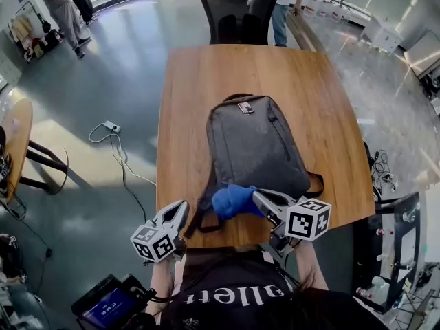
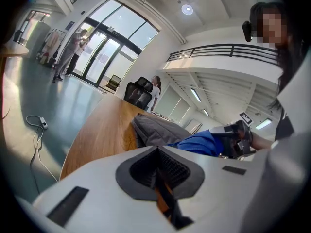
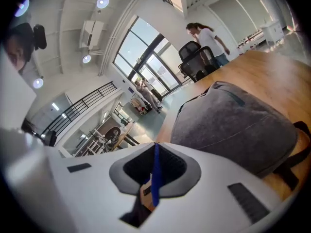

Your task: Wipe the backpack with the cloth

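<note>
A grey backpack (image 1: 258, 146) lies flat on the wooden table (image 1: 192, 81), its top handle pointing away from me. My right gripper (image 1: 256, 196) is shut on a bunched blue cloth (image 1: 234, 201), which rests at the backpack's near left corner. In the right gripper view a thin blue strip of the cloth (image 3: 154, 176) shows between the shut jaws, with the backpack (image 3: 233, 125) just ahead. My left gripper (image 1: 180, 208) hovers over the table's front edge, beside a black strap (image 1: 199, 218), jaws shut and empty. The left gripper view shows the backpack (image 2: 155, 130) and the cloth (image 2: 201, 143).
A black office chair (image 1: 237, 12) stands at the table's far end, with a person beside it. On the floor to the left lie a power strip and cable (image 1: 112, 126). A round side table (image 1: 17, 136) is at far left, an equipment cart (image 1: 395, 246) at right.
</note>
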### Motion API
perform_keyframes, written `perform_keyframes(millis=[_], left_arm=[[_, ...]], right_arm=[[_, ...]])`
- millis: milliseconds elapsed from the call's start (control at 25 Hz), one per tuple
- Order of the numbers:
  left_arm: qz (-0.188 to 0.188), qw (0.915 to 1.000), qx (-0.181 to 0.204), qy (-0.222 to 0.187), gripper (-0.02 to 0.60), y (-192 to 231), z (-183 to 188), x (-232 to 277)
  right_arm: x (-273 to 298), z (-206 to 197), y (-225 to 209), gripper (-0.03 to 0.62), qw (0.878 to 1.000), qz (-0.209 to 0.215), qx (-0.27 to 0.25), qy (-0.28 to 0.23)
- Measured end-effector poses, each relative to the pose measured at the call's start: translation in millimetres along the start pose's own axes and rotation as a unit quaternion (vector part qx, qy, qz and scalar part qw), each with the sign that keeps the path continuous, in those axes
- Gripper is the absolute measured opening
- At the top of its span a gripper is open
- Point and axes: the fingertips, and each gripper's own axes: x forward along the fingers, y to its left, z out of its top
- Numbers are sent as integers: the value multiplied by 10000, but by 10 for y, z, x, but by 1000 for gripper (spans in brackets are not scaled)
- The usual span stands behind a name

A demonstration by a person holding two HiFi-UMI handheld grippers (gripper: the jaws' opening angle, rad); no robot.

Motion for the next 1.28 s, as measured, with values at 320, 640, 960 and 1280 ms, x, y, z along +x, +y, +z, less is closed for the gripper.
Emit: perform_keyframes(millis=[320,640,960,1280], left_arm=[[-19,10000,53,60,0,-77,5,19],[-84,9997,110,176,0,-149,7,74],[-148,9994,137,283,0,-203,-7,115],[-189,9993,158,267,0,-209,15,135]], right_arm=[[-609,201,-555,31,9951,-766,232,-584],[-1371,455,-1237,31,9747,-1779,431,-1286],[-1959,510,-1669,31,9512,-2497,640,-1699],[-1814,721,-1137,31,9625,-1956,271,-1863]])
